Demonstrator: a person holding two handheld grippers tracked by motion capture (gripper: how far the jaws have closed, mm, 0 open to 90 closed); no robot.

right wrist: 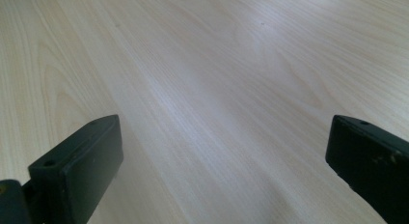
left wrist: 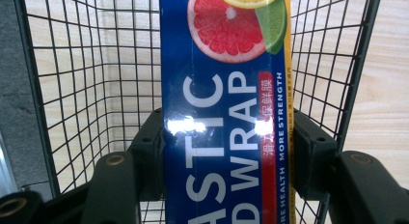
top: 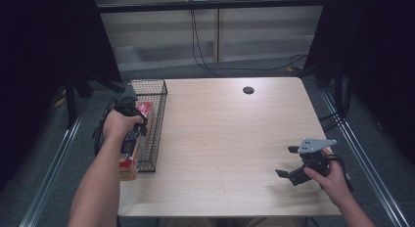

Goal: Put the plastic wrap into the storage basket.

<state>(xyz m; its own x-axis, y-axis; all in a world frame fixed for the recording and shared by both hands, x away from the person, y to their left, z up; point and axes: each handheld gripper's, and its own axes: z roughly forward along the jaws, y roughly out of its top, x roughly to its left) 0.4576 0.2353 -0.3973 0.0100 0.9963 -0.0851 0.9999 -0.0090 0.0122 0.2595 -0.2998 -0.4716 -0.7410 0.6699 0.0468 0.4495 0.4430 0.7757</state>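
Observation:
A long blue box of plastic wrap (left wrist: 222,89), printed with citrus slices, runs lengthwise between the black jaws of my left gripper (left wrist: 226,137), which is shut on its two sides. In the high view the box (top: 129,161) lies along the black wire basket (top: 155,134) at the table's left edge, its near end sticking out past the basket's front. The left gripper (top: 137,125) holds it about mid-length. My right gripper (top: 288,161) hovers low at the table's front right, open, with bare wood between its jaws (right wrist: 224,151).
The light wooden table (top: 220,139) has a small dark round hole (top: 248,90) near its far edge. The basket's mesh wall (left wrist: 87,89) rises on both sides of the box. Cables hang behind the table, and dark curtains flank it.

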